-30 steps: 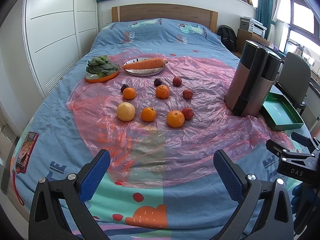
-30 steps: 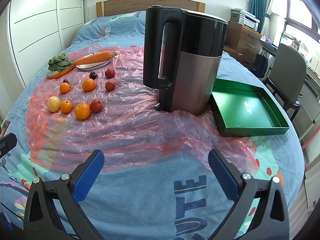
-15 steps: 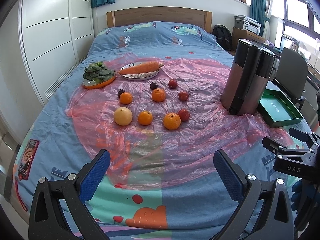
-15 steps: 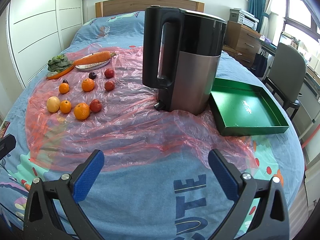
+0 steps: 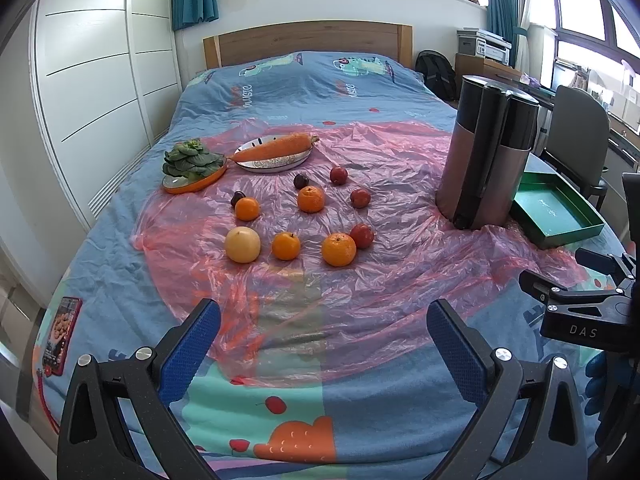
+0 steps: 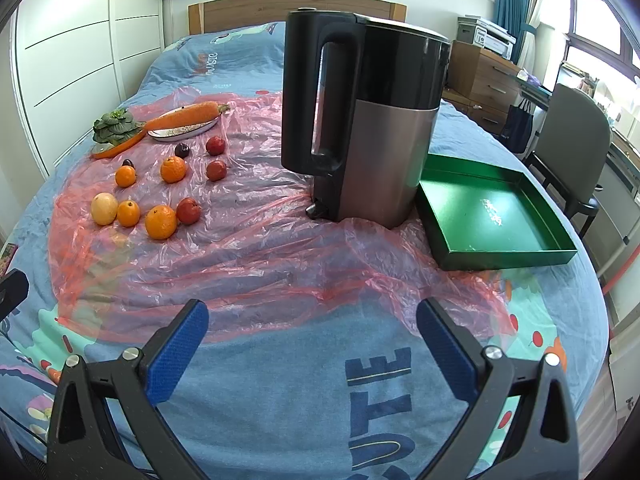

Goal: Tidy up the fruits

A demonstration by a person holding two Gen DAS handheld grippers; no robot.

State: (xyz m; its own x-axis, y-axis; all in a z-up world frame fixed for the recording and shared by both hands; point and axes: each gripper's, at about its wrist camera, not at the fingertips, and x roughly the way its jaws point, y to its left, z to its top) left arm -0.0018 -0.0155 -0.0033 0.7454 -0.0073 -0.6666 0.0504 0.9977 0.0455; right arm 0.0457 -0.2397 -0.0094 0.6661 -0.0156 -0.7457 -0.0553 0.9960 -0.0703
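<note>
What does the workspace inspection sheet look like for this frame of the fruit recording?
Surface: bed with blue quilt, pink plastic sheet spread over it.
Job's things: oranges, red fruits, dark plums and one pale yellow fruit loose on the sheet; green tray holds nothing.
Clutter: kettle upright between fruit and tray; carrot on a plate; leafy greens on an orange dish; packet at the quilt's left edge.
Grippers: left gripper and right gripper open, holding nothing.
Cables: nothing seen.
Surroundings: wardrobe, headboard, bookshelf, chair, printer.
</note>
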